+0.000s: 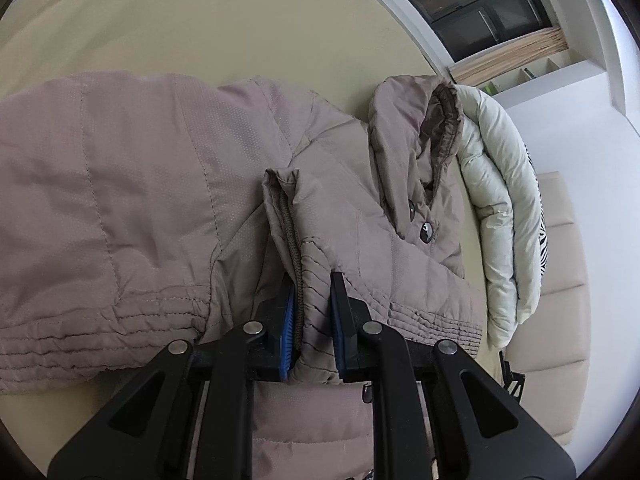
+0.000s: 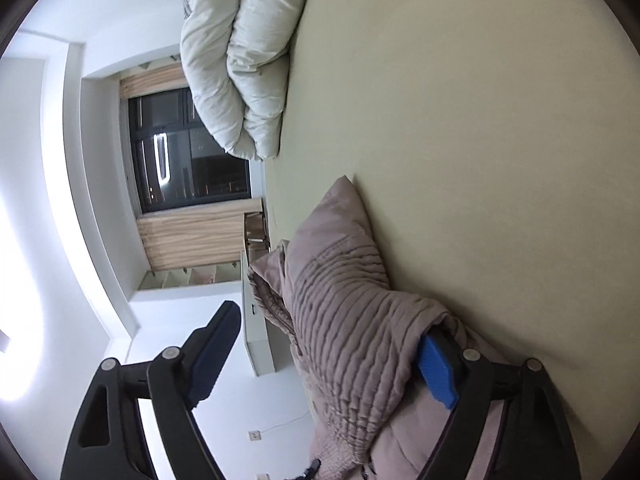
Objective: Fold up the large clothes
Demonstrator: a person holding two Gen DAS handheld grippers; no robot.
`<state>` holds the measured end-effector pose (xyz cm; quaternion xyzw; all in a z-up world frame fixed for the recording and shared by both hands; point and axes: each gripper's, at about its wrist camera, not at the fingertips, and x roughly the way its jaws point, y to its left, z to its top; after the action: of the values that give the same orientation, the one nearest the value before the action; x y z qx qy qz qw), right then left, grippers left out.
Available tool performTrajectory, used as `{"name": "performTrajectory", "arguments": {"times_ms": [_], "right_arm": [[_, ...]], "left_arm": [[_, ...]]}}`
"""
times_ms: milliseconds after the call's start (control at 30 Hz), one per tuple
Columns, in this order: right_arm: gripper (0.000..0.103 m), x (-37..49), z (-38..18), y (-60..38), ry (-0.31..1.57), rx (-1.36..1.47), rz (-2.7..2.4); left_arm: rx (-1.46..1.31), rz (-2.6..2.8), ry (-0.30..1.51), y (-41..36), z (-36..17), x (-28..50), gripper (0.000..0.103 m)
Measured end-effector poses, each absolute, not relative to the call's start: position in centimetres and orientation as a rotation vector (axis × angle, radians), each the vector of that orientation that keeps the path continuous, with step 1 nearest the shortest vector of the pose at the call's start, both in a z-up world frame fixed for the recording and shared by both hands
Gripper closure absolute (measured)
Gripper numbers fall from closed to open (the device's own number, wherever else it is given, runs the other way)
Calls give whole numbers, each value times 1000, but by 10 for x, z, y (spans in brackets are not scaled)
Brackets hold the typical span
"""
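A mauve padded jacket [image 1: 132,200] lies spread on the bed, hood [image 1: 420,132] to the right, sleeve to the left. My left gripper [image 1: 314,316] is shut on the jacket's zipper edge [image 1: 298,252], which stands pinched between the blue pads. In the right wrist view the jacket's ribbed hem [image 2: 348,320] bunches up between the fingers. My right gripper [image 2: 328,356] is open wide; one blue pad [image 2: 438,372] lies under the hem against the bed, the other finger [image 2: 212,348] stands free in the air.
The pale yellow bedsheet [image 1: 200,20] stretches beyond the jacket. A folded white duvet [image 1: 496,184] lies by the hood, also in the right wrist view [image 2: 240,60]. A beige headboard [image 1: 560,280], a dark window [image 2: 188,152] and white walls surround the bed.
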<state>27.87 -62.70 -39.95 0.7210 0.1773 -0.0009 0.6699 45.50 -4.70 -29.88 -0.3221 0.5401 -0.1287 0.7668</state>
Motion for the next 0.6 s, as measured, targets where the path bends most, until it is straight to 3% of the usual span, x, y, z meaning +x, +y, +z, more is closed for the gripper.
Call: {"name": "performTrajectory", "arguments": {"times_ms": [200,400,533,600], "right_arm": [[1,244,-344,-616,377,1520,63],[0,312,-281,-596,390,1308,201],[1,365,-325,-592,556,1317,136],[15,374,-371,-601,648,1355,45]], "left_arm": [[-678,-279,1169,-48,-306,463,89],[-652,-285,1168,-57,-310,471,88],[-647,-283,1173,-58,-315,477,88],[-645,-280,1178,-59,-318,478,87]]}}
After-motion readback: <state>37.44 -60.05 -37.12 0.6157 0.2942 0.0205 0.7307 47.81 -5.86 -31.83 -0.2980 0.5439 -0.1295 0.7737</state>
